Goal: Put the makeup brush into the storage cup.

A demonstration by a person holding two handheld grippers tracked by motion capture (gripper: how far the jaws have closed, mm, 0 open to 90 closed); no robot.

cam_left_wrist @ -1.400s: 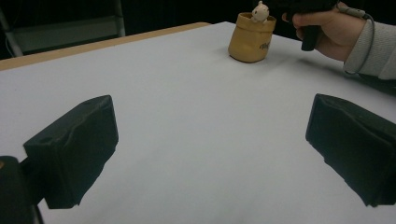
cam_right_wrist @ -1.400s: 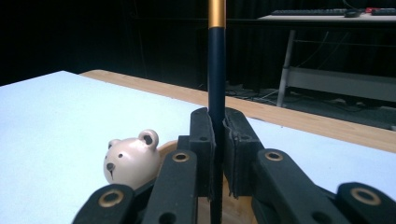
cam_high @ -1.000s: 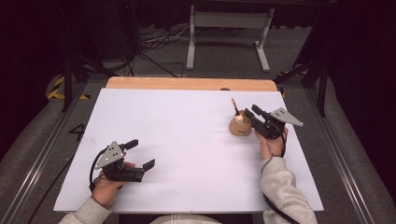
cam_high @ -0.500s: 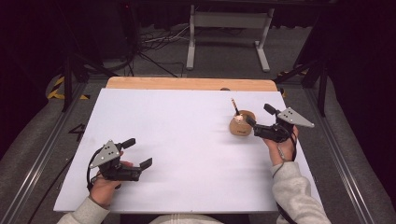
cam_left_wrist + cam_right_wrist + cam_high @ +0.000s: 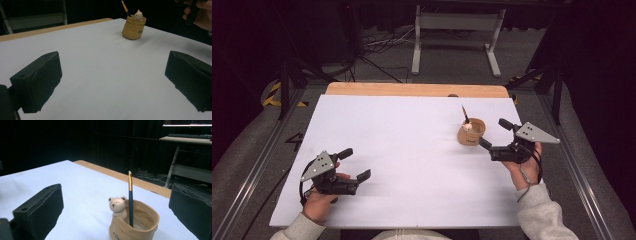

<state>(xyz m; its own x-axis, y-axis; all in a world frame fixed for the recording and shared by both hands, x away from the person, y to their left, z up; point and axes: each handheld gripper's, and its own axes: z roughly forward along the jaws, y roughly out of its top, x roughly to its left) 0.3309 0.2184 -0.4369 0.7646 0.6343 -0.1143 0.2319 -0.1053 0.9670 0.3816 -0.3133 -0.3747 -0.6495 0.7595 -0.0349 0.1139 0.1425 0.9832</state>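
Observation:
A tan cup (image 5: 471, 133) with a small bear figure on its rim stands on the right part of the white tabletop (image 5: 407, 145). A dark brush (image 5: 465, 114) with a gold band stands upright in it. My right gripper (image 5: 494, 133) sits just right of the cup, open, its jaws pointing at the cup without touching it. In the right gripper view the cup (image 5: 135, 225), bear (image 5: 117, 206) and brush (image 5: 130, 200) stand between the two wide-apart jaws. My left gripper (image 5: 355, 164) rests open at the front left, holding nothing. Its view has the cup (image 5: 133, 30) far off.
A wooden strip (image 5: 412, 90) runs along the table's far edge. Behind it stand a white metal frame (image 5: 457, 30) and cables on the floor. Metal rails flank the table on both sides. The other hand (image 5: 197, 15) appears at the top right of the left gripper view.
My right gripper has drawn back from the cup, to the right and toward the person. The left gripper has shifted only slightly nearer the front edge.

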